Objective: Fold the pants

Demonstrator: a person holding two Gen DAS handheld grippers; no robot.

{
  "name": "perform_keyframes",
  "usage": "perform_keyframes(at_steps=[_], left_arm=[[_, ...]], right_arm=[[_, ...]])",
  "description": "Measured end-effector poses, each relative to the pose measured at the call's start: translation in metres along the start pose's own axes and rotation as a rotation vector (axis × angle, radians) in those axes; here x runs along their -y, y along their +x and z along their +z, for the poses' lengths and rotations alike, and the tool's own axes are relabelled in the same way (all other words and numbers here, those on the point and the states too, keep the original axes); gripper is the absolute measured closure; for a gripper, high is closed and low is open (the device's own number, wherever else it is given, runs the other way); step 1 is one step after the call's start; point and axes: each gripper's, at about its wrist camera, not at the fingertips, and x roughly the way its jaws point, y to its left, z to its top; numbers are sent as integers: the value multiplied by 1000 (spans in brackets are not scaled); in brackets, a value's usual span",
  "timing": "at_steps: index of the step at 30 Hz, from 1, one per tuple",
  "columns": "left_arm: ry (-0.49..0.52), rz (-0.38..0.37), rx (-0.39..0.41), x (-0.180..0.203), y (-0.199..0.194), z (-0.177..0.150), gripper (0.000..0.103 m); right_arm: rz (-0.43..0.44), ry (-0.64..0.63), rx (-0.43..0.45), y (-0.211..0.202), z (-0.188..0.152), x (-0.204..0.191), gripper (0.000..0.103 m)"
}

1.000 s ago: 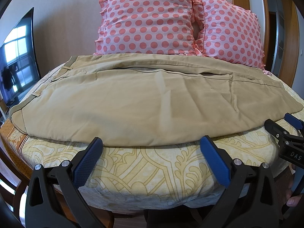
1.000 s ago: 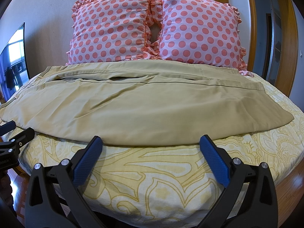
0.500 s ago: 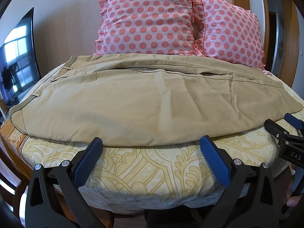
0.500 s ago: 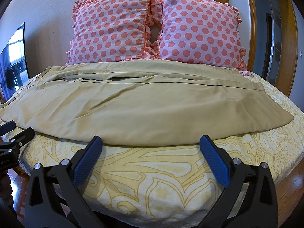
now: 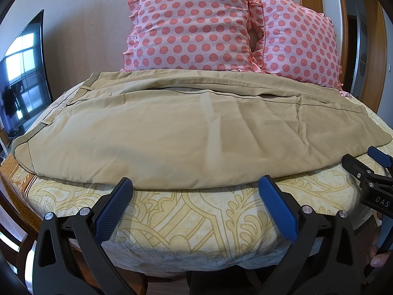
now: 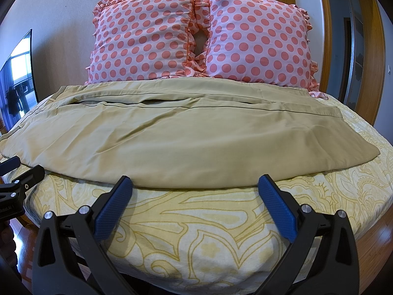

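Two claws hang before the bed, both released and gripping nothing. We hold the left claw and the right claw just short of the near edge of the pants, with the patterned sheet showing between the pads and the cloth.

The pants lie flat across the bed, already doubled leg on leg. Their long axis runs left to right, crosswise to both claws. The waistband sits at our left and the leg hems at our right. Two dotted pillows stand behind the far edge.

We judge that the next fold brings one end over the other along this axis. The left claw is nearer the waistband and the right claw nearer the hems. Each claw must travel forward and outward to reach its end.
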Motion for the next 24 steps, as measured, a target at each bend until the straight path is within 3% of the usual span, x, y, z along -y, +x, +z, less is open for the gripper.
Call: perform_keyframes(at_steps=[21, 24], left_arm=[[0, 0, 1, 0, 0, 0, 1], [5, -6, -8, -1, 0, 1, 1]], right_arm=[[1, -3, 6, 1, -4, 0, 2], [32, -3, -20, 0, 0, 4, 2]])
